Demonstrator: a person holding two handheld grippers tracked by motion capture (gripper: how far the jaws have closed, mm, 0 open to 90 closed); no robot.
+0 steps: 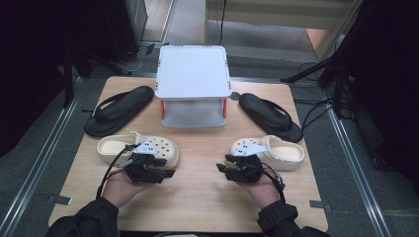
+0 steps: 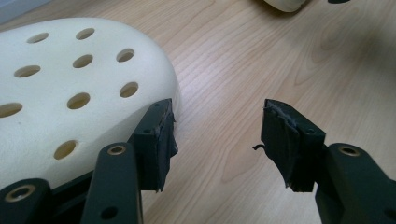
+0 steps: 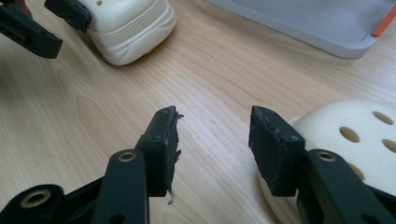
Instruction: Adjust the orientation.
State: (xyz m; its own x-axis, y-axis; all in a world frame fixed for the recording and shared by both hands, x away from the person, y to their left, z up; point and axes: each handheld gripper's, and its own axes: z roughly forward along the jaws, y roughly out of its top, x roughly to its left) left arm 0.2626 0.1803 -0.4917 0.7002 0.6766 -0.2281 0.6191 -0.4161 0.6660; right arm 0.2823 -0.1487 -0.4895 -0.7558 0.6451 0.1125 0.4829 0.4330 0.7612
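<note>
High view: wooden desk, a grey lidded box at the middle of its far edge. A black sandal lies toward each far corner, left sandal and right sandal. In front of them lie two cream clogs: left clog, right clog. Left gripper and right gripper sit beside the clogs' inner ends, pointing toward each other, with bare desk between them and along the near edge.

Left gripper view: jaws apart, nothing between them but bare wood; the holed toe of the left clog lies just outside one jaw.

Right gripper view: jaws apart over bare wood; the right clog lies just outside one jaw. Beyond show the left clog's toe, the left gripper's jaws and the box's lower edge.
</note>
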